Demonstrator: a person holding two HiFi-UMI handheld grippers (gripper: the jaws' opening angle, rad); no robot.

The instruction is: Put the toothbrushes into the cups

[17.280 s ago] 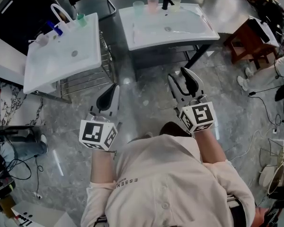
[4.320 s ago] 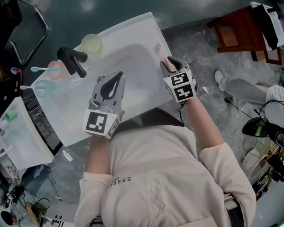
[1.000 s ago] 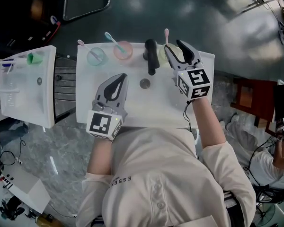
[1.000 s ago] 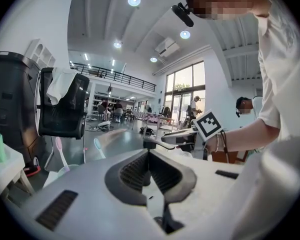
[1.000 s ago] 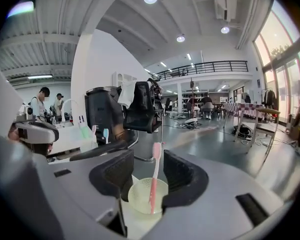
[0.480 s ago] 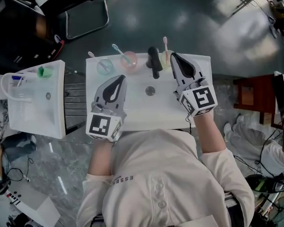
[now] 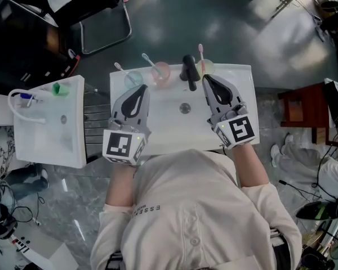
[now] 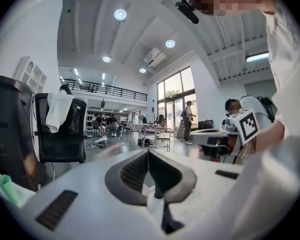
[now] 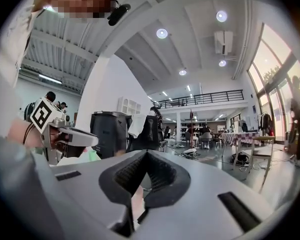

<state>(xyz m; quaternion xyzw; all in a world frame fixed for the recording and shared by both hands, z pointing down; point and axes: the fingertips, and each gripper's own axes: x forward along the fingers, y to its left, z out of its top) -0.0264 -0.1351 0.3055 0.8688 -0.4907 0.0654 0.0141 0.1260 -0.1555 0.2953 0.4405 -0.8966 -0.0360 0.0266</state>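
right gripper [image 7: 206, 79] changed since a second ago: its jaws then stood apart at the pale yellow-green translucent cup [image 7: 208, 68]. now they are together with nothing between them, and the gripper is drawn back toward the person. from the head view its tip shows just near of that cup, over the right part of the white rectangular washbasin [image 7: 158, 125]. right gripper view agrees: ribbed pads meet, nothing held, looking out level across a big hall. left gripper [image 7: 141, 89] same as before, jaws closed on nothing, over the basin's left part, near of the pale green translucent cup [image 7: 133, 80].

cups stand in a row along the basin's far edge.
- far left: pale green cup, thin white-handled toothbrush [image 7: 120, 68] standing in it, leaning far-left.
- next: pink translucent cup [image 7: 161, 73], teal-handled toothbrush [image 7: 149, 61] in it, leaning the same way.
- then the black tap [image 7: 188, 72], spout toward the round metal drain [image 7: 185, 108].
- right of the tap: yellow-green cup, pink toothbrush [image 7: 201, 52] about upright in it.

all three brushes sit in cups.

second white washbasin [image 7: 50, 136] well apart on the left, a small green object [image 7: 59, 88] at its far edge. black chair [image 7: 96, 10] far left on the dark floor. red-brown wooden stool [image 7: 301, 108] at right. each gripper view catches the other gripper at its side, marker cube showing.
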